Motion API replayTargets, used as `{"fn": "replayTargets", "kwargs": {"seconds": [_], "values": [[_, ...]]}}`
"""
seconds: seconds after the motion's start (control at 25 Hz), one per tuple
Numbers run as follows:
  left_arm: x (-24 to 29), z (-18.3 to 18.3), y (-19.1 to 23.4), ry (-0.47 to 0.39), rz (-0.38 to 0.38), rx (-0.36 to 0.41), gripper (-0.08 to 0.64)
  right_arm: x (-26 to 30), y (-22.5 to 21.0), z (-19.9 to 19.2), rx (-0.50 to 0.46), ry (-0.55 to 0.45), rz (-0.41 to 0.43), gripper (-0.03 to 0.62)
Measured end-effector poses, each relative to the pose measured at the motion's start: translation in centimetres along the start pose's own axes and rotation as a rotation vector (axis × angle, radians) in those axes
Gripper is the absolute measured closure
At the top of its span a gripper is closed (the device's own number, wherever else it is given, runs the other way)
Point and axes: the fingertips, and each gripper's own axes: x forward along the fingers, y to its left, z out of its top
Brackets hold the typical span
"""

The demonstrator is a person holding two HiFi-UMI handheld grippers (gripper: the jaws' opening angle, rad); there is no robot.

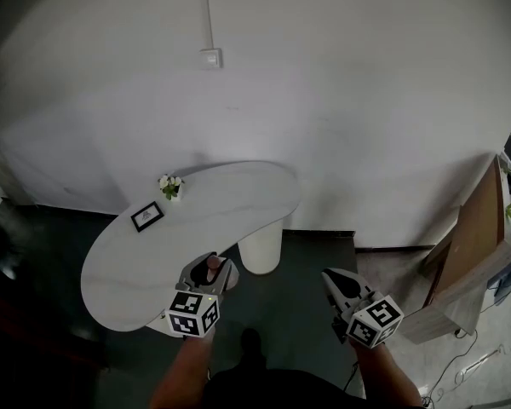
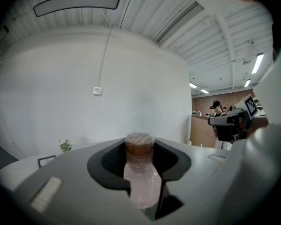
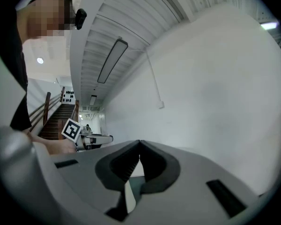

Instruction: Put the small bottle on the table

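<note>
The small bottle (image 2: 141, 177), pale pink with a brown cap, stands upright between the jaws of my left gripper (image 1: 214, 263), which is shut on its body. In the head view that gripper hangs over the near right edge of the white curved table (image 1: 136, 262), and the bottle's cap (image 1: 211, 266) shows between the jaws. Whether the bottle touches the tabletop I cannot tell. My right gripper (image 1: 330, 273) is off to the right of the table, over the dark floor. Its jaws are shut with nothing between them, as the right gripper view (image 3: 139, 143) shows.
On the table's far left stand a small flower pot (image 1: 169, 186) and a black picture frame (image 1: 146, 216). A white pedestal (image 1: 261, 245) carries the table. A wooden counter (image 1: 468, 262) stands at the right. The white wall (image 1: 324, 100) rises behind.
</note>
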Motion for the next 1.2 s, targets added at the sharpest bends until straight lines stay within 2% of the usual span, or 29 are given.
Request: {"fn": "replayTargets", "kwargs": {"seconds": [0.32,0.56,0.92,1.2], "values": [[4.6,0.7,2.9,-0.028,-0.017,-0.009,0.417,4.3,-3.5,-0.8,0.012,0.035,-0.019,0.581],[9.8,0.8,6.9,-0.018,-0.04,-0.015,0.417,10.2,-7.1,-1.8,0.04,0.067,-0.047,0.581],[15.9,1.3,13.5,-0.008,-0.071,-0.016,0.417,19.5,-9.2,-2.6,0.055,0.119,-0.026,0.581],[17.8,1.6,17.7,-0.022,-0.08,-0.026,0.417,24.5,-9.1,-2.3,0.048,0.141,-0.018,0.581]]}}
